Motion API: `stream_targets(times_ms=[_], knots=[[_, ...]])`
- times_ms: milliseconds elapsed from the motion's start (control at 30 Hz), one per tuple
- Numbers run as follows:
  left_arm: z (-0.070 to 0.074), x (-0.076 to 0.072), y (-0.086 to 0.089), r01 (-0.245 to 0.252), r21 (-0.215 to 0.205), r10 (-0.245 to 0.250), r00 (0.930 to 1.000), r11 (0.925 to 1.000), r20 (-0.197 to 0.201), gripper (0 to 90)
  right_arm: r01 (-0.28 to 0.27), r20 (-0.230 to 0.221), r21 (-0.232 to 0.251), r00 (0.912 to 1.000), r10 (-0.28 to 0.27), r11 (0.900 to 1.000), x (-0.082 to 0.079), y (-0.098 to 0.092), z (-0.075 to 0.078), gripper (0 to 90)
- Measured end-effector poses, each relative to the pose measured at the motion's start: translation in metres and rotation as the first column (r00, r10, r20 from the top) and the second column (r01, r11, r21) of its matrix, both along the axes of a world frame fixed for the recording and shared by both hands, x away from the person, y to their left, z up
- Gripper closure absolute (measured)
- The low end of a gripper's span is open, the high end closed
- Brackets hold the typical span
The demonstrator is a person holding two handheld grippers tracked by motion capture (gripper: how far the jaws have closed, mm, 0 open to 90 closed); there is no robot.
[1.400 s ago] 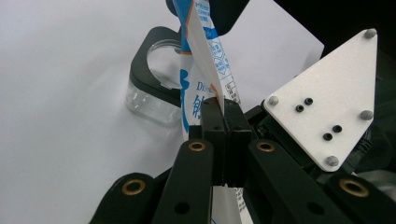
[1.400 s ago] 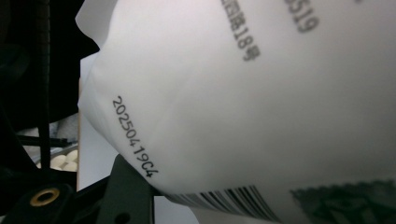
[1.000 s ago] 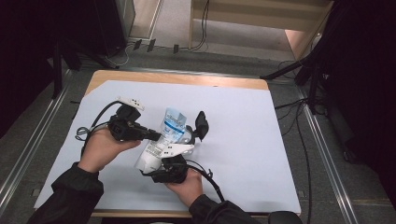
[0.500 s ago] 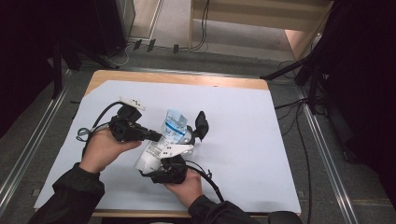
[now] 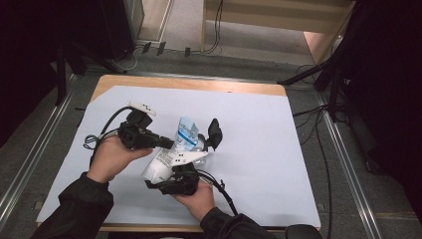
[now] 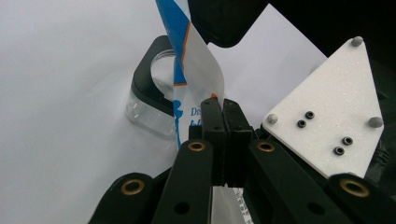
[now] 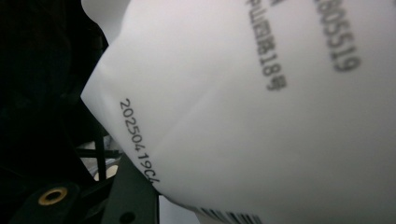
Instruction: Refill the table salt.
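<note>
Nearest the person, at the front of the desk (image 5: 259, 149), the right hand (image 5: 196, 198) holds the right gripper (image 5: 201, 152) around a white plastic pouch (image 5: 161, 167). In the right gripper view the pouch (image 7: 261, 102) presses right up against the camera, its white back printed with a date code and the start of a barcode at its lower edge. Its jaws stand one at each side of the pouch and have been closing slightly; whether their pads press on the pouch cannot be told.

Just beyond, the left hand (image 5: 113, 158) brings the left gripper (image 5: 168, 143) in from the left. Its jaws are clamped tight on a thin flap of the pouch (image 6: 198, 70) — in the left gripper view the pads meet on the white film below the blue and orange print. The grey three-cornered plate (image 6: 327, 116) of the right gripper lies at the right of that view.

The pouch is lifted off the desk between the two grippers, tilted, its blue-printed upper end (image 5: 188, 132) pointing away from the person. Behind the pouch, a clear round container (image 6: 154, 100) stands on the white sheet (image 5: 259, 124) — one black jaw of the right gripper curves across it.

Farther off, the wooden edge (image 5: 199, 83) of the desk shows past the sheet.
</note>
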State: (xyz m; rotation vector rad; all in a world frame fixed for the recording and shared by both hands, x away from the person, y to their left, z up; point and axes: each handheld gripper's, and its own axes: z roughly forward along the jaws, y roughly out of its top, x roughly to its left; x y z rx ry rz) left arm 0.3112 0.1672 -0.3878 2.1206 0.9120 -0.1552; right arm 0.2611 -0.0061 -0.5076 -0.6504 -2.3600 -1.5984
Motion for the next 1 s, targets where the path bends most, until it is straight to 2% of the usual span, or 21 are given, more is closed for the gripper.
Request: stream_targets(times_ms=[167,400,533,633,667,1000], knots=[[0.003,0.004,-0.004,0.001,0.01,-0.001,1.0,1.0,-0.007,90.0,0.002,-0.009,0.011,1.0,-0.002,1.0,0.001,-0.001,0.003,59.8],[0.005,0.007,-0.012,0.005,0.044,-0.005,0.9999,0.999,-0.013,90.0,-0.001,-0.048,0.037,0.9989,0.002,0.999,0.004,-0.003,0.005,59.3],[0.004,0.006,-0.012,0.001,0.042,-0.001,0.9999,0.9991,-0.013,90.0,0.004,-0.037,0.019,0.9993,-0.003,1.0,0.002,-0.001,0.005,55.7],[0.002,0.007,-0.012,0.006,0.037,-0.006,0.9999,0.9993,-0.014,90.0,0.003,-0.036,0.016,0.9994,-0.002,1.0,0.002,-0.001,0.005,57.6],[0.002,0.007,-0.012,0.005,0.038,-0.004,0.9999,0.9993,-0.011,90.0,-0.006,-0.041,0.025,0.9991,0.007,1.0,0.002,-0.001,0.005,60.0],[0.0,0.009,-0.009,0.002,0.008,-0.002,1.0,1.0,-0.004,90.0,-0.023,-0.078,0.07,0.9966,0.028,0.997,0.003,-0.001,0.007,61.3]])
